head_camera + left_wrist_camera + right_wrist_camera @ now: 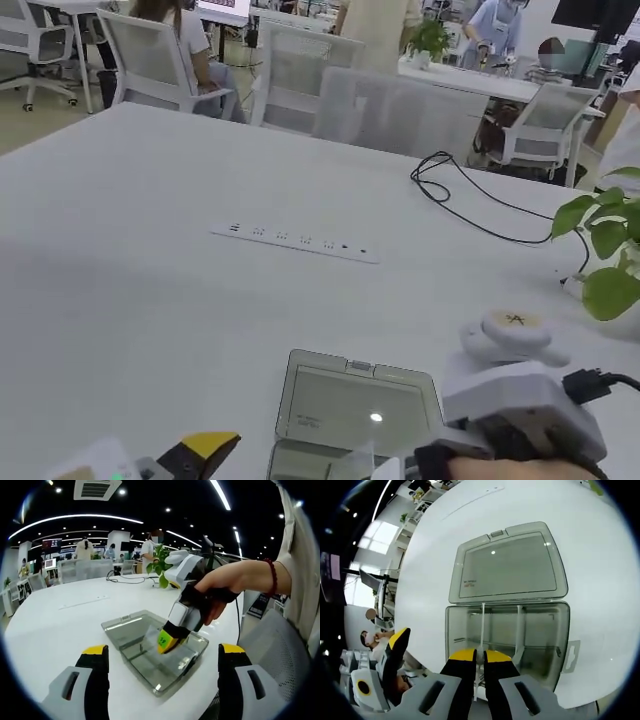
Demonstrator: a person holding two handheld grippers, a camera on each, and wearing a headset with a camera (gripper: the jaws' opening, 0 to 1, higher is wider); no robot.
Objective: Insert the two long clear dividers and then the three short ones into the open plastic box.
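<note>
- Right gripper: one. Its jaws are pressed almost together, pinching one thin clear divider that stands upright in the box base.
- Hand: one, wrapped round the right gripper's body, with a red bead bracelet on the wrist.
- Open plastic box: one, on the bench, at 6 o'clock in the head view. The base is nearer, and the lid is laid flat at the base's 12 o'clock.
- Second divider: one more clear strip stands in the base at 3 o'clock of the pinched one, apart from it. That makes two counted.
- Left gripper: one, at 7 o'clock in the head view, near the box. Its jaws are spread wide with nothing between them.
- Round white object with a tan top: one, near the box at its 2 o'clock.
- Power strip: one, flat on the bench at 12 o'clock, well apart from the box.
- Black cable: one, looped, at 1 o'clock.
- Potted plant: one, at 3 o'clock on the bench edge.
- White mesh chairs: at least four, beyond the far side of the bench.
</note>
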